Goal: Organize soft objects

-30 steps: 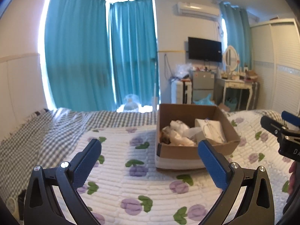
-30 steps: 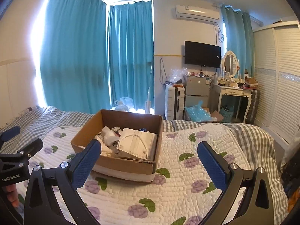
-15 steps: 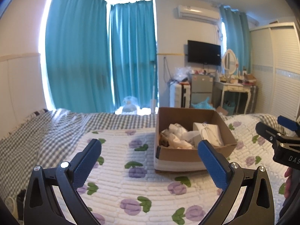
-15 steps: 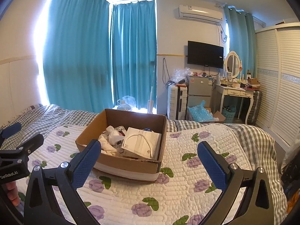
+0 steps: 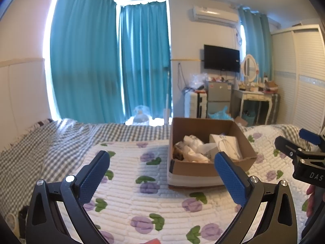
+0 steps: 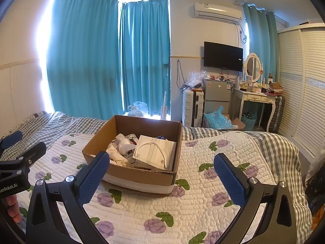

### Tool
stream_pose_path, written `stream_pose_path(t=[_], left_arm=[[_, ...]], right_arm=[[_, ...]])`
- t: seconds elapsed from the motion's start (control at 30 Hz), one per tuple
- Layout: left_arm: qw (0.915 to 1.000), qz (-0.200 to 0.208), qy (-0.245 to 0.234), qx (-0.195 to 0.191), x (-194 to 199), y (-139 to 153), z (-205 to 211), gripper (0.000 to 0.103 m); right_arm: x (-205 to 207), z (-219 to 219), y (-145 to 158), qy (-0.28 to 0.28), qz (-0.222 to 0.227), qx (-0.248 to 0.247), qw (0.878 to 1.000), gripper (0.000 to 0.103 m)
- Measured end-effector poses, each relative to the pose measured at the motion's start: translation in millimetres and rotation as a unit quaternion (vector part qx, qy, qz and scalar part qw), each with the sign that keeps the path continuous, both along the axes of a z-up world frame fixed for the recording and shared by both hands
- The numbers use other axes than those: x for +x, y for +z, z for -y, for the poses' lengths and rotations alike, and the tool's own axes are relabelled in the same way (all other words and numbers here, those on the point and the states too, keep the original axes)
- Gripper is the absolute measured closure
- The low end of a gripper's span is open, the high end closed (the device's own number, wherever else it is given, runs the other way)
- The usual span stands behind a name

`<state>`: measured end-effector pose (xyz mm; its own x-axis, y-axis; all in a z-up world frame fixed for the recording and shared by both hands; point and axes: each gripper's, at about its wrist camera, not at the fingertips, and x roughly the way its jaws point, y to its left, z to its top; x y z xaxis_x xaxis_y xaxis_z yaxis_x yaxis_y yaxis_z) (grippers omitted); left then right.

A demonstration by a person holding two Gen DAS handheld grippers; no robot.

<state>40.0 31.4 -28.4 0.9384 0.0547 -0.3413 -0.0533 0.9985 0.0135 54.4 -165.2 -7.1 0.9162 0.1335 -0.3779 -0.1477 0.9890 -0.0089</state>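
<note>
- Left wrist view: the left tongs [image 5: 162, 170] hang spread wide and empty above the quilt [image 5: 142, 203], with the cardboard box [image 5: 195, 170] just beyond the right-hand blue pad.
- Right wrist view: the right tongs [image 6: 161, 169] are likewise spread wide, pinching nothing; the same cardboard box [image 6: 142, 174] sits ahead of them, nearer the left-hand pad.
- The box rests on the floral quilt on the bed [image 6: 274, 142], its top open.
- Inside the box, a pack of white face masks [image 6: 155, 151] leans against the wall nearest the right tongs.
- Crumpled white soft items [image 6: 119, 150] lie in the box beside the masks, on the side toward the left tongs.
- Each tool shows at the edge of the other's view, on opposite sides of the box: the right one [image 5: 300, 156] and the left one [image 6: 18, 162].
- Teal curtains [image 6: 105, 61] hang behind the box, beyond the bed.
</note>
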Motion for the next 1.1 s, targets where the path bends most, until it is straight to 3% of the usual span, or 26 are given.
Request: stream_pose_path(t=[1.1], left_arm=[[1.0000,-0.007,-0.003,0.001,-0.6,0.1,-2.0,0.000]], right_arm=[[1.1,-3.9,-1.2,0.005,-0.007,-0.002,1.000,0.000]])
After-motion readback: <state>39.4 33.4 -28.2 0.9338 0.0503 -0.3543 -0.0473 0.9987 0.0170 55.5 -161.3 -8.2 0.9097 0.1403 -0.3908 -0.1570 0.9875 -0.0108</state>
